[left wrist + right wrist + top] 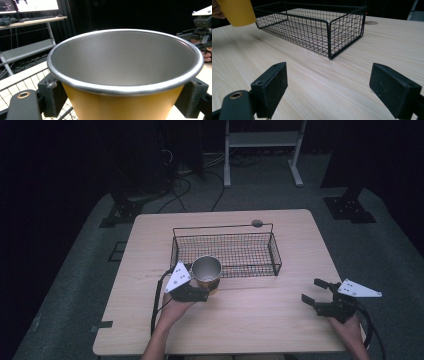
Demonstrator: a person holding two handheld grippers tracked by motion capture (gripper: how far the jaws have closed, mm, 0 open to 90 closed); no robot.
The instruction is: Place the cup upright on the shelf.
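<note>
No readable text, labels, brands or numbers anywhere. My cup (125,75) is plain: bare metal inside, orange outside, nothing printed. The screens (30,5) at upper left of my left gripper view are lit but too blurred to read. The grey plates (178,276) on my grippers carry dark dots only, no letters. Basket (317,30) and table (387,45) are unmarked.

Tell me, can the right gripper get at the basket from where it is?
Probably yes. The right gripper is open, and bare table lies between it and the basket; the cup is off to one side.
</note>
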